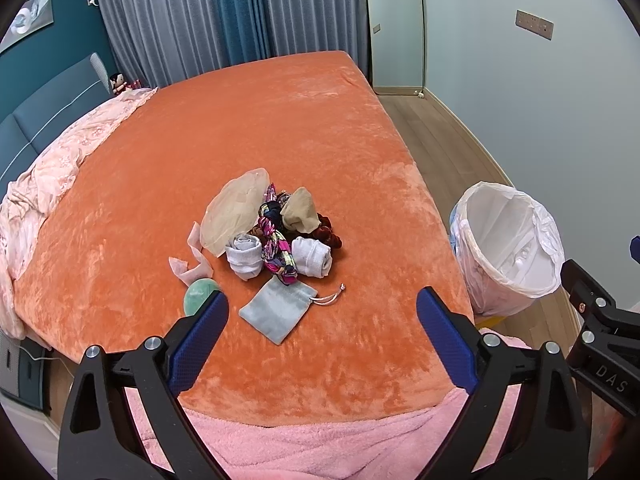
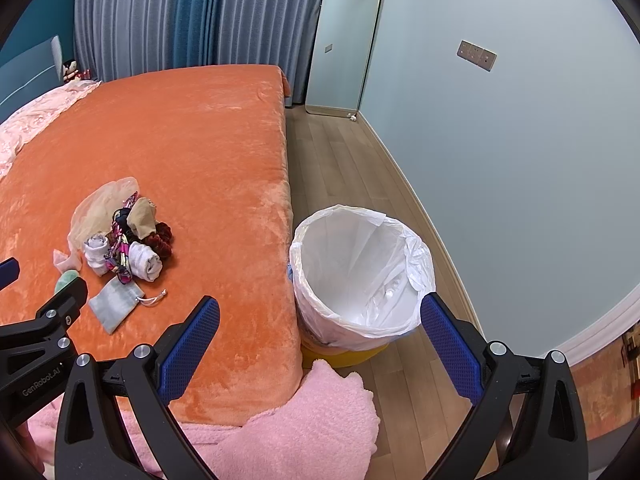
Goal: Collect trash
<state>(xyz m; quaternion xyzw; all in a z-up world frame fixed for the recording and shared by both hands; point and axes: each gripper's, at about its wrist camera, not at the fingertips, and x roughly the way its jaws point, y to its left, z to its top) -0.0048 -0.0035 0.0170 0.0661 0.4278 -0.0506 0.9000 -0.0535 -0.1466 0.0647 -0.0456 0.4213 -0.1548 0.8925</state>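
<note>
A pile of small items [image 1: 276, 232] lies on the orange bed [image 1: 248, 128]: two rolled white socks, a patterned scarf, a dark red scrunchie, a tan cloth and a sheer beige net. A grey drawstring pouch [image 1: 278, 309] and a green ball [image 1: 199, 291] lie nearer. My left gripper [image 1: 322, 308] is open and empty, above the bed's near edge just short of the pouch. My right gripper [image 2: 320, 316] is open and empty, hovering by the bin [image 2: 362, 276], which has a white liner. The pile [image 2: 124, 240] also shows in the right wrist view.
The bin [image 1: 510, 248] stands on the wood floor against the bed's right side. A pink towel [image 2: 304, 412] hangs over the bed's near corner. A pink quilt [image 1: 60, 160] lies along the left. A mirror [image 2: 344, 40] leans on the far wall.
</note>
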